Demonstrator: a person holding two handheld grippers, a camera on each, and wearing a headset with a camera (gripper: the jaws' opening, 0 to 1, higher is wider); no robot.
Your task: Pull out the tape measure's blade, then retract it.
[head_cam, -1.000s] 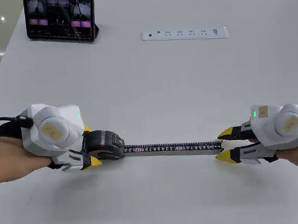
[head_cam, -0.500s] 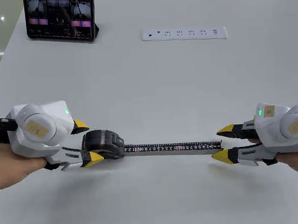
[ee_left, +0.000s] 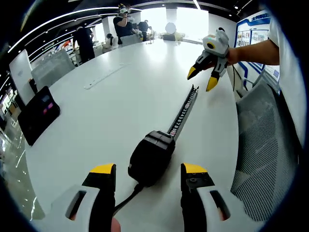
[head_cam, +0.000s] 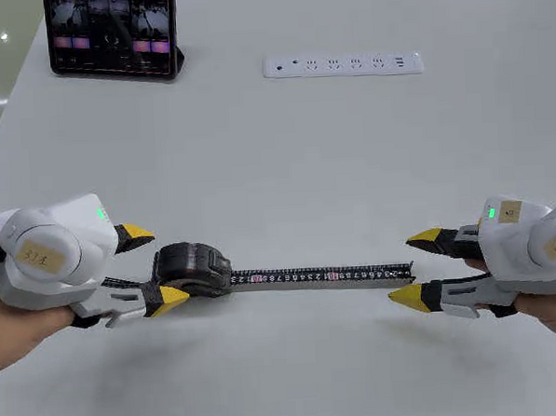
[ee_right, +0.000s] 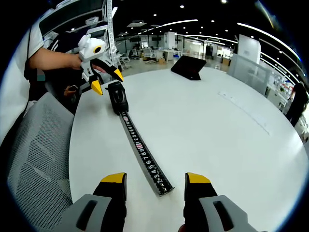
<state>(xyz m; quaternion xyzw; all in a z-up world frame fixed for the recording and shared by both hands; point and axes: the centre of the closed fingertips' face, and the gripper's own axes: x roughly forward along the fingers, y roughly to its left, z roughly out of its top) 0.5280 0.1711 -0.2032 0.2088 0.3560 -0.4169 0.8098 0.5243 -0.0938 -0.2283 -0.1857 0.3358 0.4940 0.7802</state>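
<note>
Black rubber-cased tape measure [head_cam: 192, 268] lies just ahead of the left gripper [head_cam: 157, 264], jaws released; its graduated blade [head_cam: 323, 275] runs lengthwise to the right gripper [head_cam: 414, 268], tip between released jaws.

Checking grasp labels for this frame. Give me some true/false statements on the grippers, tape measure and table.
1. The left gripper is shut on the black tape measure case. False: its fingers stand open, with gaps on both sides of the case.
2. The numbered metal blade is out, lying on the white table. True.
3. The right gripper pinches the blade's tip. False: it is open, and the tip lies untouched between its fingers.
4. A white power strip lies at the table's far side. True.
5. The dark tablet lies flat beside the case. False: it stands propped at the far left.
</note>
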